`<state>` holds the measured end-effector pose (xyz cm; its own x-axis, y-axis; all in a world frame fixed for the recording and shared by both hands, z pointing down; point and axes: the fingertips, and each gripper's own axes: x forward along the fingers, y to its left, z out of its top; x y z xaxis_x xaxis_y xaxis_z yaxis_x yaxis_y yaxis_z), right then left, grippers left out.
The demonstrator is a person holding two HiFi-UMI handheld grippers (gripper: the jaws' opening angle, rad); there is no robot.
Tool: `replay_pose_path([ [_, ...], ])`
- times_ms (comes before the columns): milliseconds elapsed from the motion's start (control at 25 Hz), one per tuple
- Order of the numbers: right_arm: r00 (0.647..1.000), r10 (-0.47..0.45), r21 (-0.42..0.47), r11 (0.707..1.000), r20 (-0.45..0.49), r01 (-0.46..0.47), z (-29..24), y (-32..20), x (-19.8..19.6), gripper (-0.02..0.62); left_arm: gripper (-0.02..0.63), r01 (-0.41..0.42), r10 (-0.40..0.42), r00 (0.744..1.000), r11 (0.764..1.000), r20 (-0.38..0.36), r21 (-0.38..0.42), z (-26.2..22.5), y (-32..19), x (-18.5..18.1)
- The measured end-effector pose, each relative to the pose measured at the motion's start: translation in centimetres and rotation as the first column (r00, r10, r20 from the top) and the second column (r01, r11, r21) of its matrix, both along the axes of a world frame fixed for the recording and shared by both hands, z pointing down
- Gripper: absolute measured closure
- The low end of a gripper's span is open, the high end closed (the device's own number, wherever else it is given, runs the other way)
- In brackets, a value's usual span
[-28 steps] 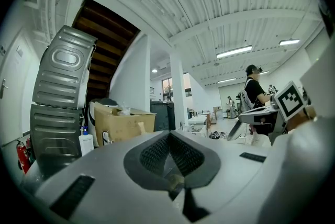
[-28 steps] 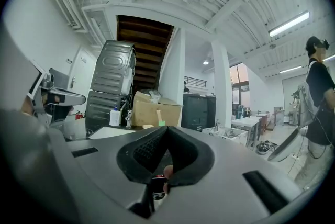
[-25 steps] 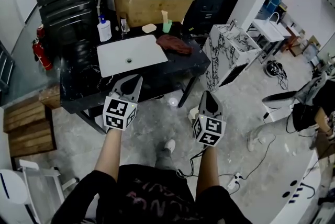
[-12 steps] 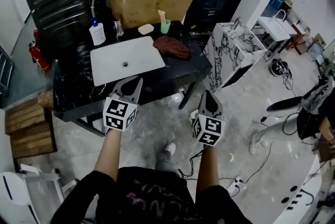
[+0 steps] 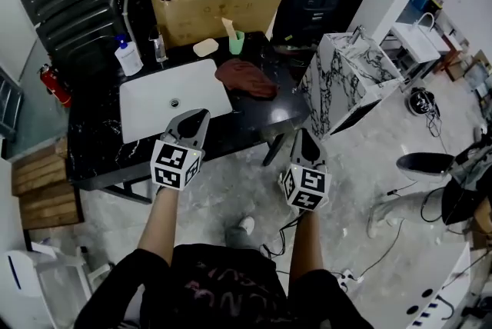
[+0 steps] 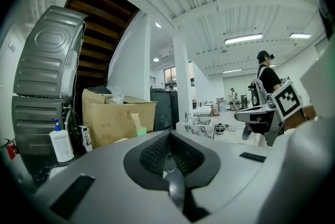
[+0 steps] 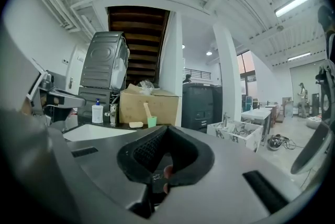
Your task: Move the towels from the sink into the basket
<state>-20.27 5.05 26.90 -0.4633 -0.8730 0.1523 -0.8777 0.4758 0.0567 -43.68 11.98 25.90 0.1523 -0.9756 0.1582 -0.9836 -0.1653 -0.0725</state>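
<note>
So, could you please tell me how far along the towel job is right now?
Nothing looks done yet: the dark red towel lies on the black counter beside the white sink, in no basket. Nothing is in hand: the left gripper and right gripper are both shut and empty. All of it is left: grasp the towel and carry it to a basket, which I cannot pick out.

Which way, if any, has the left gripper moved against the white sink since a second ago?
Yes. The left gripper has moved forward, toward the white sink; its tip now overlaps the sink's front edge instead of stopping short.
</note>
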Motion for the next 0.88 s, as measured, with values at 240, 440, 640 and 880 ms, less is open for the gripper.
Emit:
replay_pose_path([
  [240,1.000,-0.029,-0.020,0.999,0.009,0.029,-0.2,-6.2,1.7,0.580,0.600,0.027,-0.027,1.000,0.999,-0.003,-0.017,-0.5,-5.6,2.1],
  [440,0.998,-0.055,-0.023,0.998,0.018,0.056,-0.2,-9.5,2.5,0.580,0.600,0.044,-0.044,0.999,0.999,-0.001,-0.022,-0.7,-8.4,3.5],
  [640,0.997,-0.069,-0.025,0.997,0.024,0.069,-0.2,-11.3,3.2,0.580,0.600,0.057,-0.057,0.998,0.998,0.004,-0.020,-1.0,-10.1,4.2],
  [880,0.997,-0.069,-0.019,0.997,0.024,0.069,-0.5,-12.5,3.5,0.580,0.600,0.057,-0.057,0.998,0.998,0.004,-0.008,-1.5,-11.8,4.4],
])
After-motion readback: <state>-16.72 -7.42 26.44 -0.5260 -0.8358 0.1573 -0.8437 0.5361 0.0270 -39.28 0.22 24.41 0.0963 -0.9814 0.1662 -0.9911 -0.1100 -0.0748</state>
